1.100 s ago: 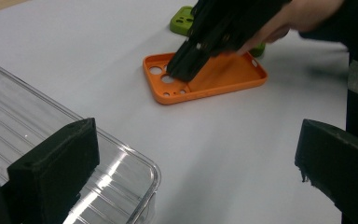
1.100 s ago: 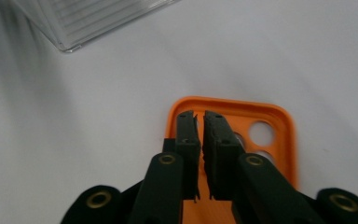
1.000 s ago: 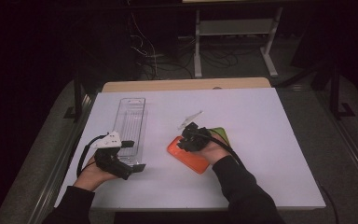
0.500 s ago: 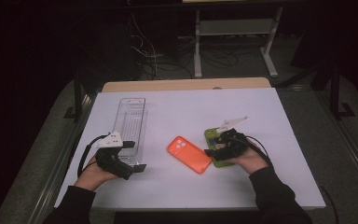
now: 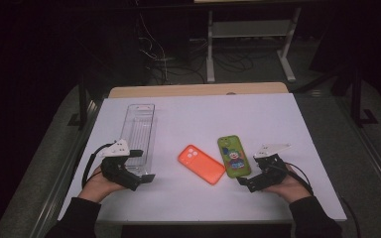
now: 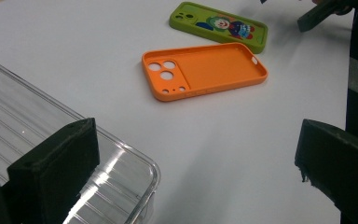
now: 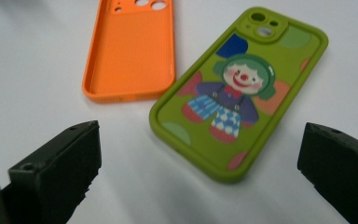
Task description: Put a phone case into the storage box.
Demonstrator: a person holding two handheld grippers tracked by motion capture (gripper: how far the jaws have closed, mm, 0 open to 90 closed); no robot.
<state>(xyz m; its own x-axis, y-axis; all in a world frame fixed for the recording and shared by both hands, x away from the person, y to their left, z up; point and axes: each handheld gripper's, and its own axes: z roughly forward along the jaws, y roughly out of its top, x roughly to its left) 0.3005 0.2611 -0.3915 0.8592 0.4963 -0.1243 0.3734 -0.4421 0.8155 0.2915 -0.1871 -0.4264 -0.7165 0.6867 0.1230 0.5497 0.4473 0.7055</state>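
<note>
Two phone cases now apart on the worktop (image 5: pixel 297 124), green case (image 7: pixel 242 93) just ahead of the right hand-held gripper (image 5: pixel 248 182), its jaws just opened wide and empty, orange case (image 5: pixel 201 164) beyond, left hand-held gripper (image 5: pixel 144 179) spread beside the clear tray (image 5: pixel 140 134), suggesting separating done.

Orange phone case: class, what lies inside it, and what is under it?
The orange phone case lies hollow side up and holds nothing; only its camera cut-outs show. It rests on the white table. Whatever is beneath it is covered.
</note>
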